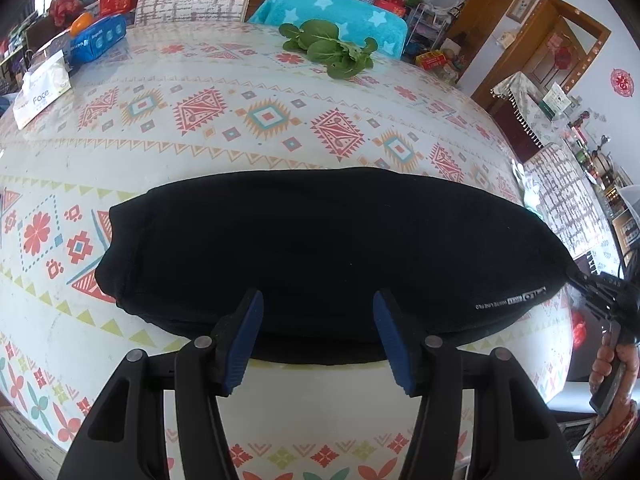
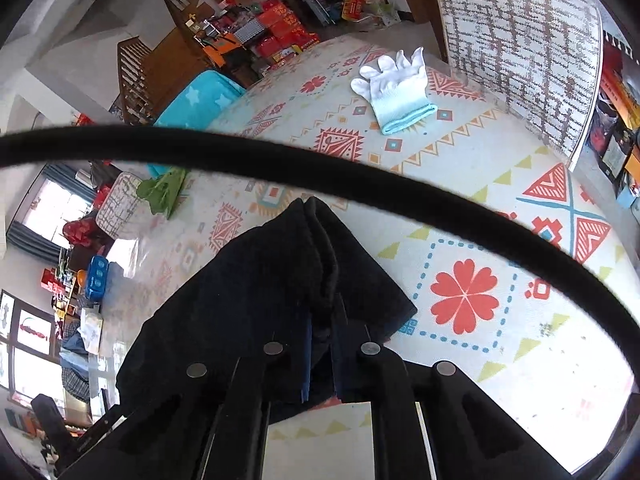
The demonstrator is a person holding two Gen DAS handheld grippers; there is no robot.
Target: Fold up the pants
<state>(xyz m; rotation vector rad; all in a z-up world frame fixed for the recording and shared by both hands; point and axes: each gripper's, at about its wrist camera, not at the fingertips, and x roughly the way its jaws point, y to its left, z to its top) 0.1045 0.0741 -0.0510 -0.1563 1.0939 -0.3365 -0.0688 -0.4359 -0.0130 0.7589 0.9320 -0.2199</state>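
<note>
Black pants (image 1: 320,240) lie folded in a long band across the patterned tablecloth (image 1: 200,120). My left gripper (image 1: 319,320) hovers over their near edge, its blue pads (image 1: 250,340) standing apart with nothing pinched between them. My right gripper (image 1: 592,284) shows at the band's right end, held by a hand (image 1: 610,364). In the right wrist view the pants (image 2: 260,288) rise in a peak, and my right gripper (image 2: 322,344) is shut on a bunched corner of the black cloth.
Leafy greens (image 1: 332,48) lie at the table's far side. A white glove (image 2: 394,88) rests near a patterned chair back (image 2: 520,48). Tissue packs (image 1: 40,88) and a blue box (image 1: 96,38) sit at the far left. A black cable (image 2: 320,172) crosses the right wrist view.
</note>
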